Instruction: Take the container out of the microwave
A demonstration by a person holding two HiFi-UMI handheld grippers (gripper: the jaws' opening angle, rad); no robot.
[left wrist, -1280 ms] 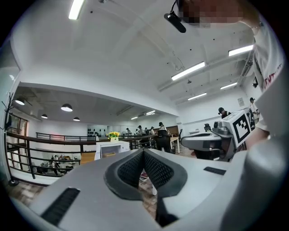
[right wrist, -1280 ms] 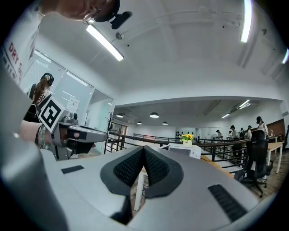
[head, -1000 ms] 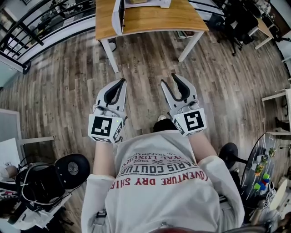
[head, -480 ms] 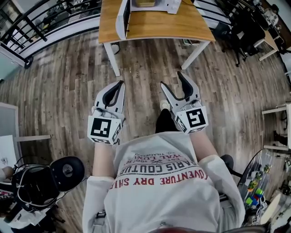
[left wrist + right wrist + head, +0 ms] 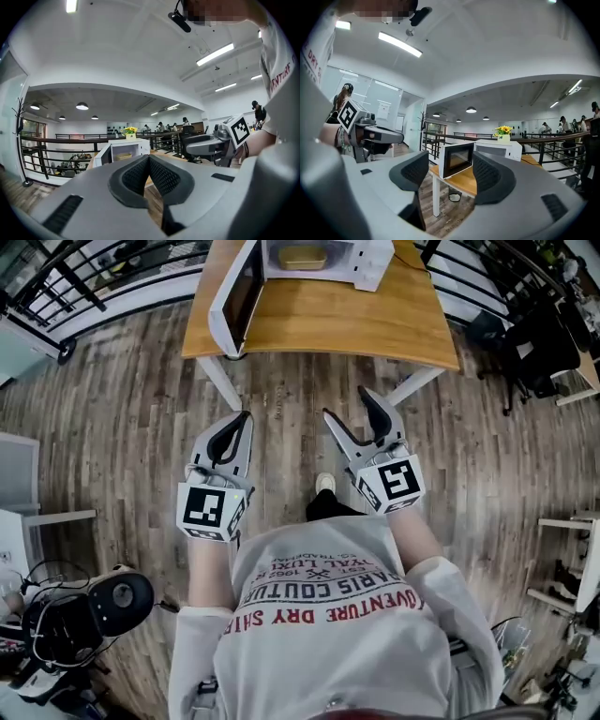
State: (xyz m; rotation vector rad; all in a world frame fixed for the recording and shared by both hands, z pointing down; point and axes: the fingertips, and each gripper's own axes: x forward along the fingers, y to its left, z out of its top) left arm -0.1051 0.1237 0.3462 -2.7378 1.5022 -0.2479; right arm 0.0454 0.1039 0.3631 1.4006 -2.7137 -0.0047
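Note:
A white microwave [image 5: 323, 257] stands on a wooden table [image 5: 328, 320] at the top of the head view, its door [image 5: 234, 294] swung open to the left. A yellowish container [image 5: 302, 257] sits inside the cavity. Both grippers hang over the floor, short of the table's front edge. My left gripper [image 5: 241, 418] is shut with nothing in it; in its own view the pads [image 5: 140, 174] meet at the tips, and the container [image 5: 123, 156] shows far ahead. My right gripper [image 5: 349, 407] is open and empty, framing the microwave door [image 5: 457, 159] between its pads [image 5: 487, 174].
A vase of yellow flowers [image 5: 503, 131] stands on the microwave. A bin [image 5: 454, 196] sits under the table by the white leg [image 5: 436, 197]. Black railings [image 5: 56, 282] run behind the table on the left. Office chairs [image 5: 539, 343] stand at the right, a black stool [image 5: 117, 596] at lower left.
The person has walked toward the table, so the microwave and the container have come into the head view. The right jaws have spread wider. The left jaws stay shut.

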